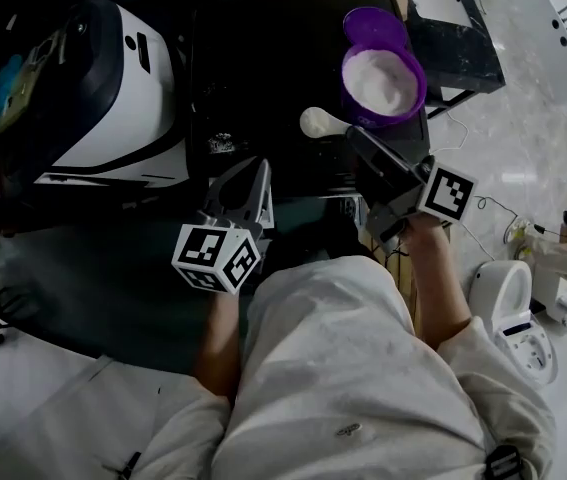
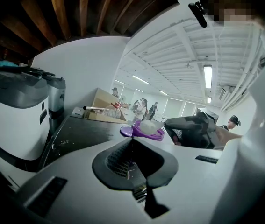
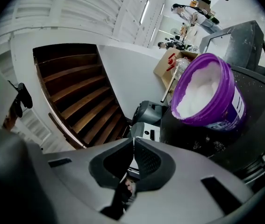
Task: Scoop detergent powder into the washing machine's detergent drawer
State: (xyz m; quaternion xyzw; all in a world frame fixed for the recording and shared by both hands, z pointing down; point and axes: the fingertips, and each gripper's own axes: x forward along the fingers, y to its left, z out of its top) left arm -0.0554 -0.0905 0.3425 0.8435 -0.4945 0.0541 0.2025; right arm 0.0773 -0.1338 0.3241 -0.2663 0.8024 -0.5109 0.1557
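Observation:
A purple tub full of white powder stands on the dark table top, its lid lying behind it. My right gripper is shut on the handle of a white scoop, which hangs just left of the tub. In the right gripper view the tub is close ahead of the right gripper. My left gripper is shut and empty, left of the scoop. From the left gripper I see the tub ahead. No detergent drawer can be made out.
A white and black appliance stands at the table's left and shows large in the left gripper view as well. A cardboard box sits at the table's far end. A small white device lies on the floor at the right.

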